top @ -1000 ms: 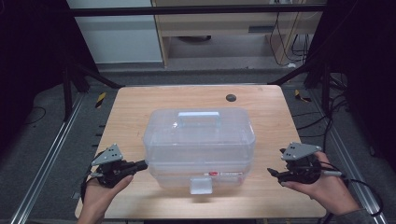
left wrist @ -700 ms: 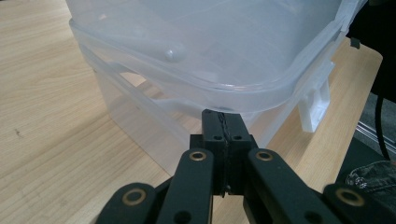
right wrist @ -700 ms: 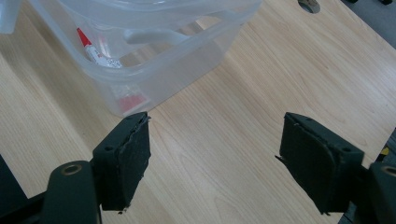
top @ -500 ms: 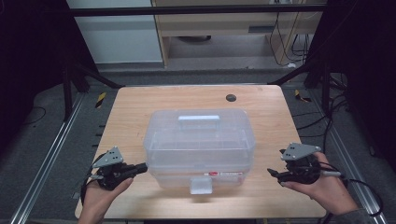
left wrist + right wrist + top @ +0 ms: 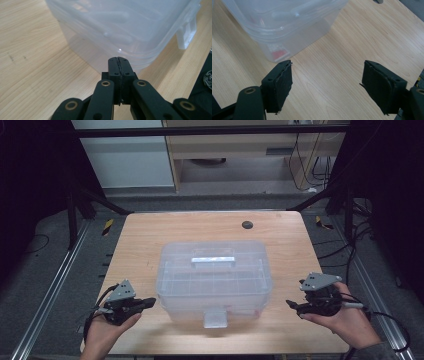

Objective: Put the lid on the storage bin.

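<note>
While left hand-held gripper (image 5: 118, 65) closed, right hand-held gripper (image 5: 325, 86) gapes.

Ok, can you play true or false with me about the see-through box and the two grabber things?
1. The plastic box has its lid on. True.
2. The left gripper has its jaws wide open. False: they are pressed together.
3. The right gripper is squeezing the box. False: its jaws are open over bare table, beside the box.
4. A small dark round thing lies on the table beyond the box. True.
5. The box is red. False: it is clear.
</note>
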A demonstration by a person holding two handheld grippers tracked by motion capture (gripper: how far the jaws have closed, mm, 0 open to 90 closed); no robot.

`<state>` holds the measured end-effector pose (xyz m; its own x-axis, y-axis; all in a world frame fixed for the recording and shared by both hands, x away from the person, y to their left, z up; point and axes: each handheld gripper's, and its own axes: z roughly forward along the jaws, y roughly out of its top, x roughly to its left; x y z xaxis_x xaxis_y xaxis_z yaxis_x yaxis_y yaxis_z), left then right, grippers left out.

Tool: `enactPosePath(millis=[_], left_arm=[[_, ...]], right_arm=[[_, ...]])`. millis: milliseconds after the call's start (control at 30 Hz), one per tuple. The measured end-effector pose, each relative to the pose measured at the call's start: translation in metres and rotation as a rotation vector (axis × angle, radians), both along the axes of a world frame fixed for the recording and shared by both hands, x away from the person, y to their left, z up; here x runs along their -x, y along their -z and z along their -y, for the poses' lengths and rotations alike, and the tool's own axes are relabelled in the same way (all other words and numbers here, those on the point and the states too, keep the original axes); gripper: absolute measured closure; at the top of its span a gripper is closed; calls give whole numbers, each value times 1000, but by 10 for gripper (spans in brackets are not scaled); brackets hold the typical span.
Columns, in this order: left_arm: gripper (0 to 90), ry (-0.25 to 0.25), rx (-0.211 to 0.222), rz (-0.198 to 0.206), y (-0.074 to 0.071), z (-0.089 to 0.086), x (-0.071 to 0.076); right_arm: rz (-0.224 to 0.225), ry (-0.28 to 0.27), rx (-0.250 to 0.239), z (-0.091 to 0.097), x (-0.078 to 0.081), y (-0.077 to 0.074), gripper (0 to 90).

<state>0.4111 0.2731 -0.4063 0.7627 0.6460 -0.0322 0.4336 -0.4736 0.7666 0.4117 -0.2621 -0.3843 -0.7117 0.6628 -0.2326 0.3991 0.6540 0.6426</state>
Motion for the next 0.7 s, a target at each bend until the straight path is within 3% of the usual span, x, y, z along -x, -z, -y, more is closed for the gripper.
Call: enactPosePath(millis=[133, 333, 700], left_arm=[[899, -46, 24, 6, 0, -14, -5], [900, -78, 22, -15, 5, -25, -11], [900, -118, -50, -80, 19, -36, -42]], right_arm=[[-3, 24, -2, 1, -4, 4, 227], [-13, 52, 2, 1, -10, 14, 213], [-44, 141, 18, 3, -41, 28, 206]])
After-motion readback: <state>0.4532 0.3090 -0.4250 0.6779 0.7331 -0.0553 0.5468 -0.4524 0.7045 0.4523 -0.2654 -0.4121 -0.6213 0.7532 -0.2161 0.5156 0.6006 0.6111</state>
